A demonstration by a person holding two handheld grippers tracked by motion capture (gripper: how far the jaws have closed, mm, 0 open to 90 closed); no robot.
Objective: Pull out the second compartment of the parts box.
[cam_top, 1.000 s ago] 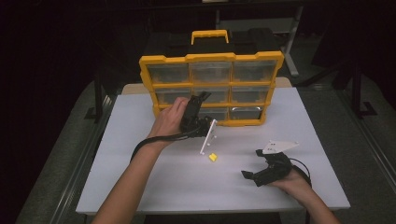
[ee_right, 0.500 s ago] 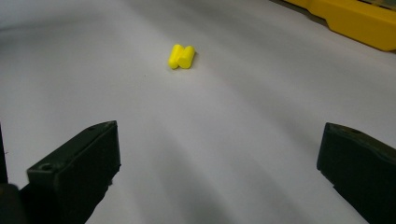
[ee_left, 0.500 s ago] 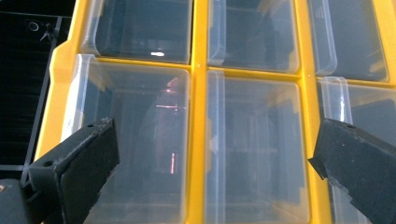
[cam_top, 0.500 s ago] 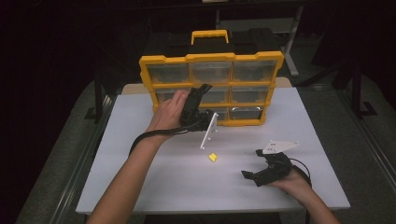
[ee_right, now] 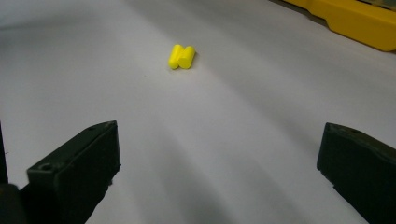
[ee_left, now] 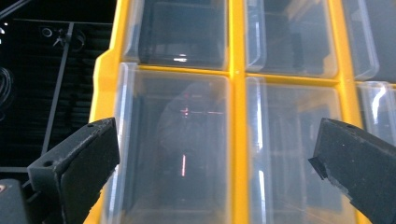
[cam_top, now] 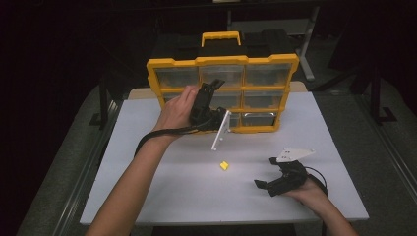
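A: Where's your left gripper (cam_top: pixel 209 101)?

B: Up at the yellow drawer cabinet (cam_top: pixel 222 93), 12 o'clock on the table (cam_top: pixel 147 172), jaws spread.

A: Right gripper (cam_top: pixel 278 179)?

B: 5 o'clock, jaws wide apart too, facing the small yellow piece (cam_top: pixel 224 165) mid-table.

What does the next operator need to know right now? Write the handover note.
Left gripper: open, raised at the front of the yellow drawer organizer, jaws spread across its clear middle-row drawers; holding nothing.
Right gripper: open, resting low on the white table, aimed at the small yellow piece, well short of it.
Done: nothing gripped; the drawers in front of the left gripper look shut.
Left: probably open a drawer, pick up the yellow piece, put it inside.
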